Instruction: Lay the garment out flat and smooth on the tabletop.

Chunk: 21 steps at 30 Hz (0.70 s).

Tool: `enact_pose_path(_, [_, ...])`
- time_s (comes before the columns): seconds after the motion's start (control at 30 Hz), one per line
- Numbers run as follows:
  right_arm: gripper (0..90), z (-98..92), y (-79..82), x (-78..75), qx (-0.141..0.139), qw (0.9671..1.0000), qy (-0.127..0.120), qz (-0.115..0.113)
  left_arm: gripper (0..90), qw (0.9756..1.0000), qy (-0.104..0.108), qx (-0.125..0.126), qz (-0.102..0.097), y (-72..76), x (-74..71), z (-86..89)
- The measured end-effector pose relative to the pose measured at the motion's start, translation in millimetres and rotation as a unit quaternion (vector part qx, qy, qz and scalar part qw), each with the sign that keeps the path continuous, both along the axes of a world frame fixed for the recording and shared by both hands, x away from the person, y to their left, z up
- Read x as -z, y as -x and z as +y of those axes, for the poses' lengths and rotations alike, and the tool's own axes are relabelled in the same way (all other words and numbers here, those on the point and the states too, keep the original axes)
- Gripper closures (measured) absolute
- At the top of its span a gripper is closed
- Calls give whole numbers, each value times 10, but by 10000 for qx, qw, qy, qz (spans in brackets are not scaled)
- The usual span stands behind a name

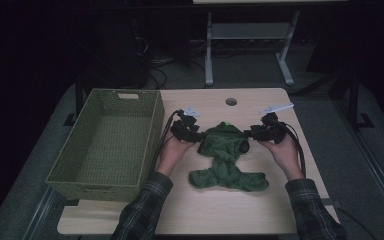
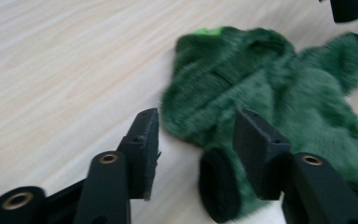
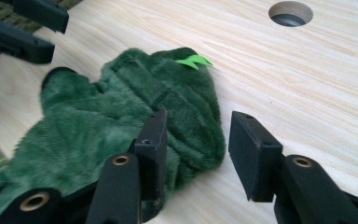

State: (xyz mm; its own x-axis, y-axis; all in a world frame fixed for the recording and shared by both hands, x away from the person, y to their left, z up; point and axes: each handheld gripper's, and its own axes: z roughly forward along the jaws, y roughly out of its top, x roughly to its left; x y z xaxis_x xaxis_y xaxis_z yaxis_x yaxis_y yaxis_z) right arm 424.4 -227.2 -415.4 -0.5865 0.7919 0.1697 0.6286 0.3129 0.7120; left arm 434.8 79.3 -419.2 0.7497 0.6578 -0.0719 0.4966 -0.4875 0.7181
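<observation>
A dark green plush garment [image 1: 227, 160] lies crumpled on the wooden table [image 1: 230, 210], a light green tag [image 3: 193, 60] at its far end. My left gripper [image 1: 195, 136] hovers at the garment's upper left edge. Its jaws [image 2: 198, 126] stand open, with the fuzzy fabric [image 2: 261, 88] and a black cuff [image 2: 219, 186] just beyond them, untouched by the pads. My right gripper [image 1: 250, 134] is at the upper right edge. It is open too [image 3: 198, 126], one jaw over the fabric [image 3: 135, 107] and the other over bare wood. Nothing is gripped.
A green woven basket [image 1: 157, 130] stands empty on the left side of the table, close beside my left hand. A round cable hole [image 1: 231, 101] is in the tabletop behind the garment. Table legs and cables sit on the dark floor beyond.
</observation>
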Motion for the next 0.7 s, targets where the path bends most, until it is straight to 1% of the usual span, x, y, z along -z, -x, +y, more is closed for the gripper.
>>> enact_pose_path(0.03, [556, 0, 17, -21, -11, 10000, 15, -19, 484, 10000, -32, 65, -33, 25, -9, 1])
enact_pose_path(0.1, [556, 3, 62, -70, -45, 10000, 6, -72, 460, 9999, -17, 106, 50, 77, -20, 1])
enact_pose_path(0.17, [535, 9, 109, -119, -58, 9999, -17, -124, 434, 9998, 4, 169, 97, 142, -32, 9])
enact_pose_path(0.27, [515, 20, 167, -171, -132, 9997, -81, -174, 401, 9998, 3, 196, 89, 224, -45, 35])
enact_pose_path(0.3, [514, 27, 193, -192, -159, 9997, -112, -164, 387, 9998, 33, 163, 98, 264, -44, 46])
enact_pose_path(0.37, [509, 45, 237, -221, -220, 9995, -104, -179, 367, 9998, 23, 182, 68, 319, -46, 70])
enact_pose_path(0.43, [510, 63, 285, -226, -255, 9994, -71, -240, 348, 9998, 15, 196, 48, 402, -44, 99])
enact_pose_path(0.47, [510, 70, 308, -215, -292, 9992, -82, -245, 339, 9997, -7, 249, 42, 425, -43, 111])
enact_pose_path(0.53, [510, 80, 343, -194, -348, 9991, -100, -229, 312, 9997, -18, 241, 31, 503, -34, 125])
enact_pose_path(0.6, [510, 96, 388, -179, -376, 9989, -141, -221, 286, 9996, -56, 281, 5, 591, -19, 149])
enact_pose_path(0.63, [511, 107, 426, -171, -389, 9986, -200, -289, 269, 9996, -56, 282, 3, 624, -11, 152])
enact_pose_path(0.67, [512, 112, 444, -166, -424, 9984, -194, -329, 257, 9995, -86, 296, -20, 681, 1, 160])
enact_pose_path(0.7, [516, 129, 475, -156, -440, 9983, -224, -299, 243, 9995, -92, 297, -49, 714, 9, 167])
